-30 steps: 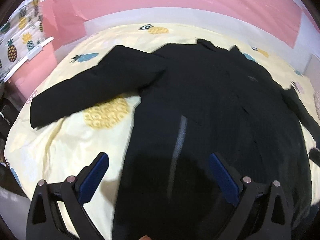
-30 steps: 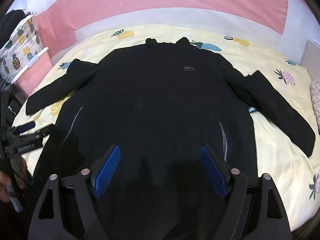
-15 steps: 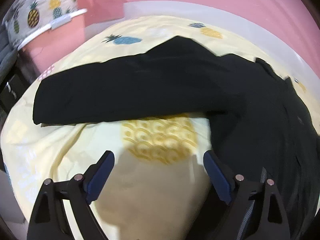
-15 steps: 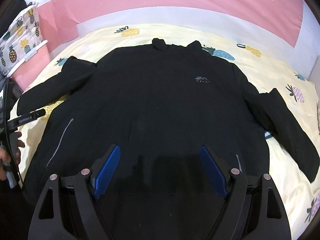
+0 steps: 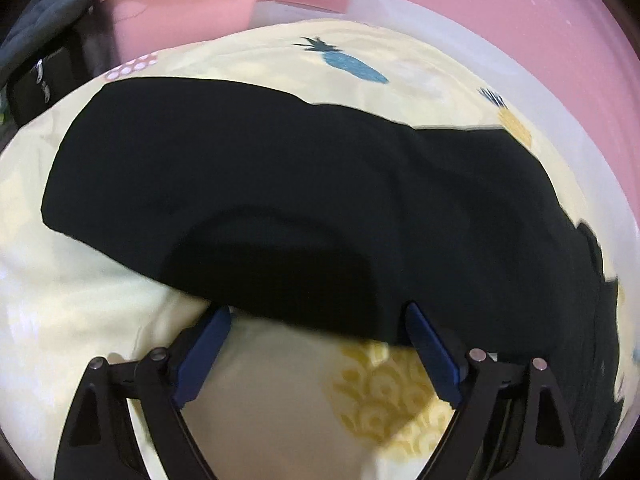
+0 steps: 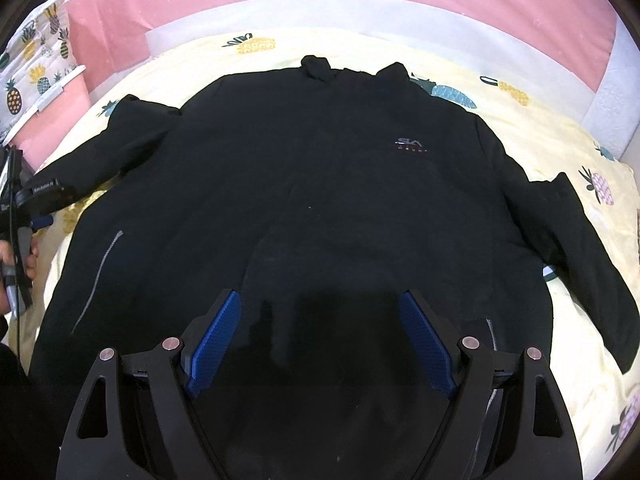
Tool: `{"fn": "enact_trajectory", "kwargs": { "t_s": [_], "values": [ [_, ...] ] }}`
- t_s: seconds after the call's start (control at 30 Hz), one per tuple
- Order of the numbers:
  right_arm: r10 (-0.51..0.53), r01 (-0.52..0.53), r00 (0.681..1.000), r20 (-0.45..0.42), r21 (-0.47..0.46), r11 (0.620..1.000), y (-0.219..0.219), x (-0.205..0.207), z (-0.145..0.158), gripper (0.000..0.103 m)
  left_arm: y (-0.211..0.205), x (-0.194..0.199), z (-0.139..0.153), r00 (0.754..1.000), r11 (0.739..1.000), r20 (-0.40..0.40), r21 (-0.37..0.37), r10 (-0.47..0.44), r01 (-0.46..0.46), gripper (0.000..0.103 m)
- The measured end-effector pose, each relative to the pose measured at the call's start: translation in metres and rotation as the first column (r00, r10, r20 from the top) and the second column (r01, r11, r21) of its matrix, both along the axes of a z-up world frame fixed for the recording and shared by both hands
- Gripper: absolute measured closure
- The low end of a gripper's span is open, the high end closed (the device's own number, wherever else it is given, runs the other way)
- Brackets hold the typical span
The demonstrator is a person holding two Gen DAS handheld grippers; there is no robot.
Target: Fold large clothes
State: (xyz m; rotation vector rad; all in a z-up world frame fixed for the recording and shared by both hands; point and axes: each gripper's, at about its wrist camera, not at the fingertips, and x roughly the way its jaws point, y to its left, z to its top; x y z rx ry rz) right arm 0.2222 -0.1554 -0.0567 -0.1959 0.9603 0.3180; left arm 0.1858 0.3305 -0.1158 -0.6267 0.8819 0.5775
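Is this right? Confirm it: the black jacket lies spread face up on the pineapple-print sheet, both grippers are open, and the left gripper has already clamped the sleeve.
Not quite. The left gripper has clamped nothing: the left wrist view shows its jaws wide apart at the edge of the sleeve. The rest holds: the black jacket lies spread on the pineapple-print sheet, and the right gripper is open.

Left gripper (image 5: 316,320) spread wide; right gripper (image 6: 320,308) likewise

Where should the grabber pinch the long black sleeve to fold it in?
Probably the sleeve near its cuff end, at the near edge by the left gripper. It lies flat on the yellow pineapple sheet, so slide one finger under that edge from the front, pinch, and swing it over the jacket.
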Motion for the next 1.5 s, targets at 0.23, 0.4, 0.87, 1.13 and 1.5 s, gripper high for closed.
{"fn": "enact_trajectory", "kwargs": {
  "t_s": [0.23,0.4,0.87,1.13,1.5],
  "values": [
    [-0.013,0.013,1.000,-0.011,-0.007,1.000,-0.004,0.006,-0.006,0.021,0.013,0.011,-0.002,1.000,0.998,0.000,0.057,0.029,-0.029,0.046],
    [-0.029,0.029,0.999,-0.015,-0.019,0.999,-0.011,0.007,-0.009,0.021,0.014,0.018,0.013,1.000,0.993,0.000,0.116,0.009,-0.009,0.083],
    [-0.084,0.085,0.996,-0.008,0.034,0.996,-0.045,-0.001,-0.005,0.021,-0.041,0.041,0.156,0.957,0.913,0.181,0.383,-0.226,0.143,0.089],
    [-0.156,0.156,0.988,-0.005,0.065,0.986,-0.080,-0.008,-0.001,0.021,-0.137,0.084,0.208,0.850,0.827,0.241,0.458,-0.469,0.326,0.089],
    [-0.271,0.274,0.962,-0.038,0.091,0.957,-0.137,-0.011,-0.012,0.021,-0.298,0.144,0.144,0.631,0.613,0.106,0.405,-0.768,0.678,0.089]
  ]
}}
